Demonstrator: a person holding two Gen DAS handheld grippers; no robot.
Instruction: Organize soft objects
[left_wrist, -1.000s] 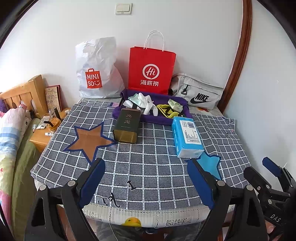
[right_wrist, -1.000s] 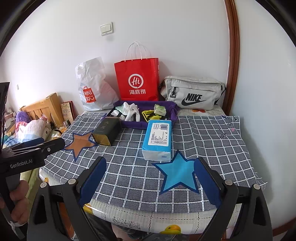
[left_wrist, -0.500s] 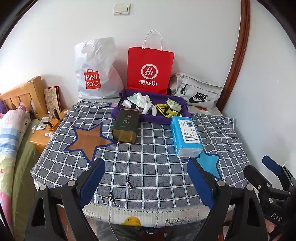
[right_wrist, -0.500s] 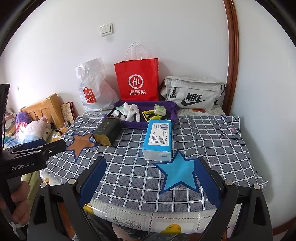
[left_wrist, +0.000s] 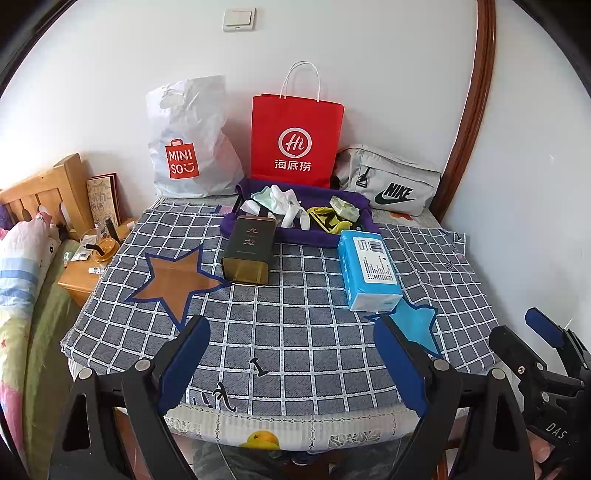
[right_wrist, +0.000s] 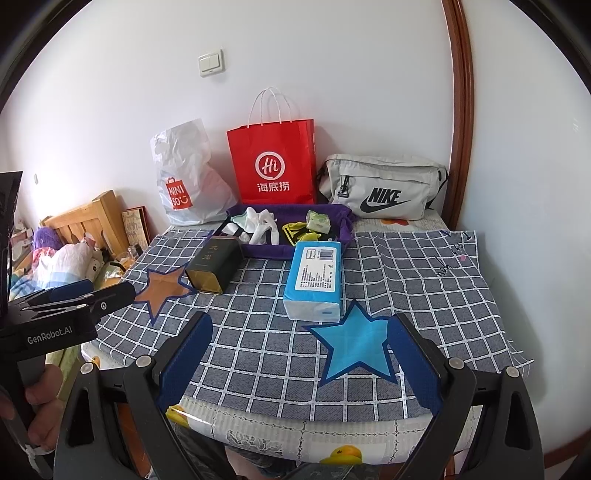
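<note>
- The soft things, a tangle of white socks (left_wrist: 286, 206) and yellow-and-green cloth pieces (left_wrist: 332, 218), lie in the shallow purple fabric tray (left_wrist: 362, 206) at the far side of the checked blue-grey tablecloth (left_wrist: 295, 332), in front of the red paper carrier bag (left_wrist: 295, 136).
- They look light and limp (likely to droop and drag a neighbour along), so pinching a bunched fold near the middle seems safer than a loose end.
- The left gripper (left_wrist: 291, 358) and the right gripper (right_wrist: 299, 358) both hang over the near table edge, jaws wide apart, holding nothing.
- A dark green-and-gold rectangular tin (left_wrist: 249, 254) and a blue plastic-wrapped tissue pack (left_wrist: 369, 271) lie between the grippers and the tray, partly blocking a straight reach.
</note>
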